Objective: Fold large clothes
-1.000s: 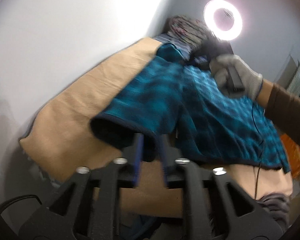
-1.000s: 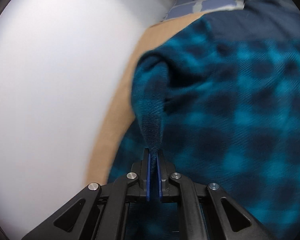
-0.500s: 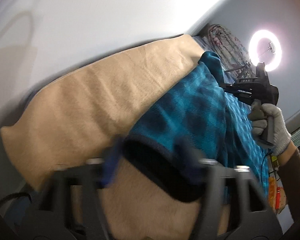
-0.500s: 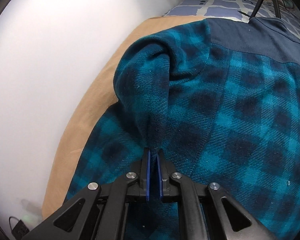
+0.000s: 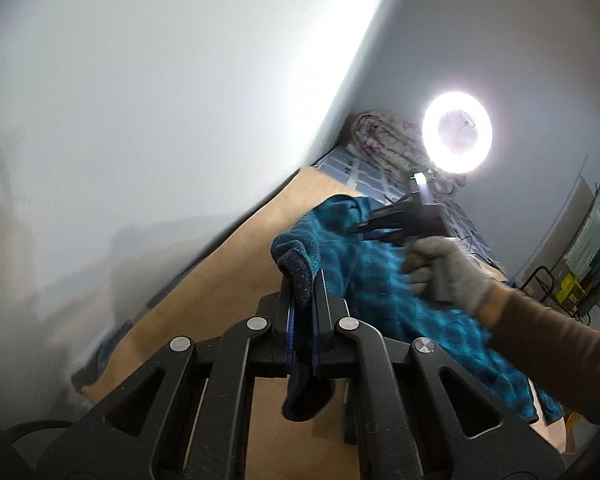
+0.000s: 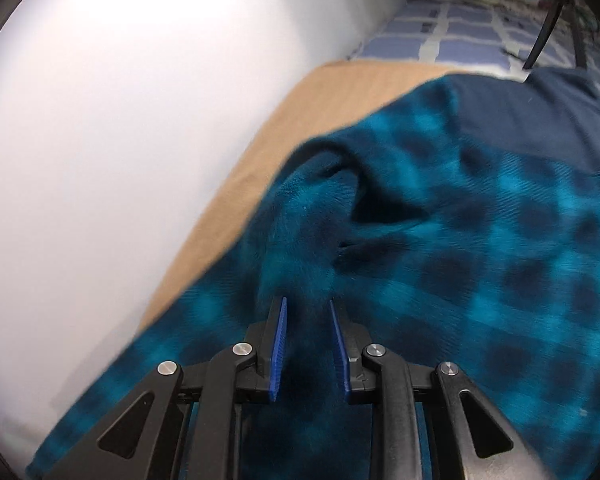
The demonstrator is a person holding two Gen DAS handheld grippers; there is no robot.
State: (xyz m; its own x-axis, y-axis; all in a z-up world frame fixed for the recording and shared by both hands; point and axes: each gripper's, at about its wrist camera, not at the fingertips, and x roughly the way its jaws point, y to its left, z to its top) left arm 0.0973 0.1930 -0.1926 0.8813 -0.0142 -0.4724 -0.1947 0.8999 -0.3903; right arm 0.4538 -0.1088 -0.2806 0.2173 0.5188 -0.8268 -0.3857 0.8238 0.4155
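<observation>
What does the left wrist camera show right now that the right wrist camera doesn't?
Only the left wrist view: the left gripper shut on a cuff of the teal plaid garment, the gloved right hand, and a ring light.

Only the right wrist view: the right gripper with its jaws just opened off the fabric, and the garment's navy panel.

Both: the garment, tan blanket, white wall.

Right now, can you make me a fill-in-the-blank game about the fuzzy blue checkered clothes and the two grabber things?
1. The left gripper is shut on the sleeve's dark ____.
2. The teal plaid garment lies on a ____ blanket.
3. The right gripper has its jaws ____, with a ridge of fabric between them.
4. The person's hand wears a grey ____.

Missing words: cuff; tan; open; glove
</observation>
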